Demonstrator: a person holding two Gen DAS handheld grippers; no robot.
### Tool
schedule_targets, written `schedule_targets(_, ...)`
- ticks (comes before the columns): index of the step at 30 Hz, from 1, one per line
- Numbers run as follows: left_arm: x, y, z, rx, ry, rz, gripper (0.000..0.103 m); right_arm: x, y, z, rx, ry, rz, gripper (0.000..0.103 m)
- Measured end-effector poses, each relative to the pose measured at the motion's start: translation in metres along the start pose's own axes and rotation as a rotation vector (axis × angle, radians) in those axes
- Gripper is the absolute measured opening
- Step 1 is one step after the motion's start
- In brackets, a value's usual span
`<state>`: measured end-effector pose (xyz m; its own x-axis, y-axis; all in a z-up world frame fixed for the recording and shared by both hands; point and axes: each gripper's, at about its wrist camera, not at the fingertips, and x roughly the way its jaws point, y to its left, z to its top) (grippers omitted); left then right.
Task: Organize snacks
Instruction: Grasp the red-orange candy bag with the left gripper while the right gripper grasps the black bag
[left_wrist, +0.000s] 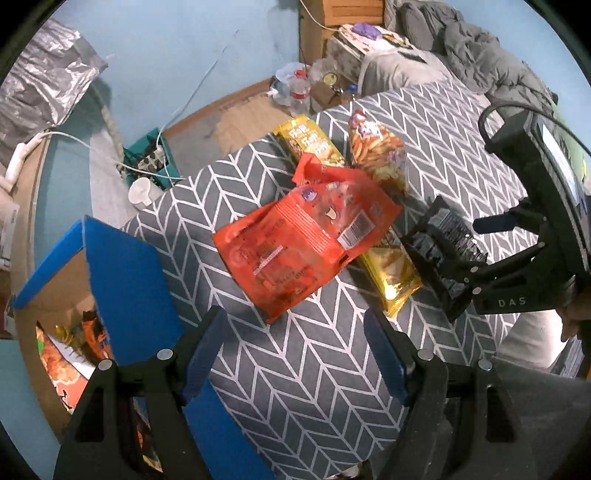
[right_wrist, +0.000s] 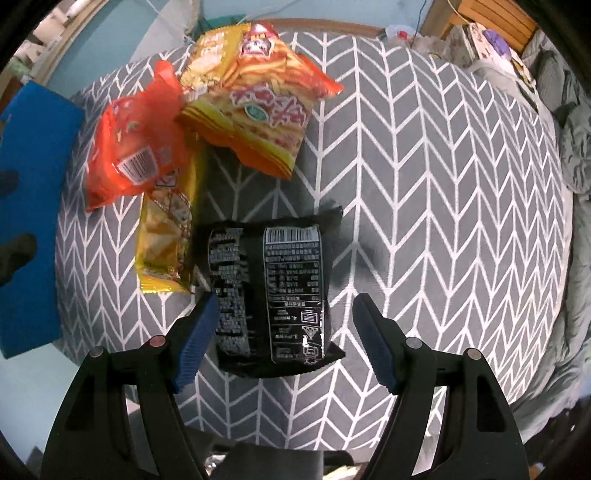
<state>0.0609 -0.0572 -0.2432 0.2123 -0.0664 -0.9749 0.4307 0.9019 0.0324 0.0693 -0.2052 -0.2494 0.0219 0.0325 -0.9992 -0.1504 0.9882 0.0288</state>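
Here the right tool (right_wrist: 282, 341) stands apart, its blue pads straddling the black snack packet (right_wrist: 271, 295) at lower centre without pressing it. The left tool (left_wrist: 295, 354) also gapes empty above the chevron-patterned bench (left_wrist: 306, 387); the orange bag (left_wrist: 306, 236) lies mid-frame over a yellow packet (left_wrist: 391, 280), with the blue-flapped box (left_wrist: 122, 273) at lower left.

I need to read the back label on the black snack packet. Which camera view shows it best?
The right wrist view: the black snack packet lies flat and central, barcode and print facing the camera, between the open right tongs. The left wrist view shows it only obliquely, partly hidden behind those tongs.
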Motion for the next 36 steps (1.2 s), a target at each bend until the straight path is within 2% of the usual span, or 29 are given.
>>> schedule_targets(8, 0.021, -0.006, 0.010, 0.090, 0.029, 0.003, 0.081, 0.018, 0.008, 0.001, 0.024, 0.000, 0.000, 0.074)
schedule_targets(12, 0.030, -0.007, 0.020, 0.133, 0.041, 0.008, 0.081, 0.024, 0.009, -0.001, 0.036, 0.020, 0.029, 0.065)
schedule_targets(16, 0.038, -0.005, 0.035, 0.181, 0.056, 0.004, 0.081, 0.029, 0.004, -0.002, 0.095, 0.028, 0.044, 0.065)
schedule_targets(19, 0.042, -0.006, 0.044, 0.227, 0.062, 0.000, 0.081, 0.031, 0.006, -0.002, 0.084, 0.018, 0.035, 0.065)
schedule_targets(20, 0.043, -0.007, 0.047, 0.247, 0.063, -0.002, 0.082, 0.032, 0.008, -0.003, 0.073, 0.010, 0.033, 0.064)
schedule_targets(21, 0.045, -0.008, 0.050, 0.270, 0.064, -0.007, 0.082, 0.033, 0.010, -0.004, 0.067, 0.004, 0.035, 0.058)
schedule_targets(26, 0.052, -0.017, 0.058, 0.363, 0.077, -0.037, 0.083, 0.027, 0.014, -0.013, 0.087, -0.042, 0.021, 0.053)
schedule_targets(30, 0.061, -0.025, 0.060, 0.413, 0.084, -0.037, 0.086, 0.013, 0.002, -0.018, 0.177, -0.076, 0.048, 0.035)
schedule_targets(36, 0.070, -0.030, 0.059, 0.446, 0.091, -0.054, 0.089, 0.014, -0.018, -0.020, 0.291, -0.058, 0.109, 0.035)
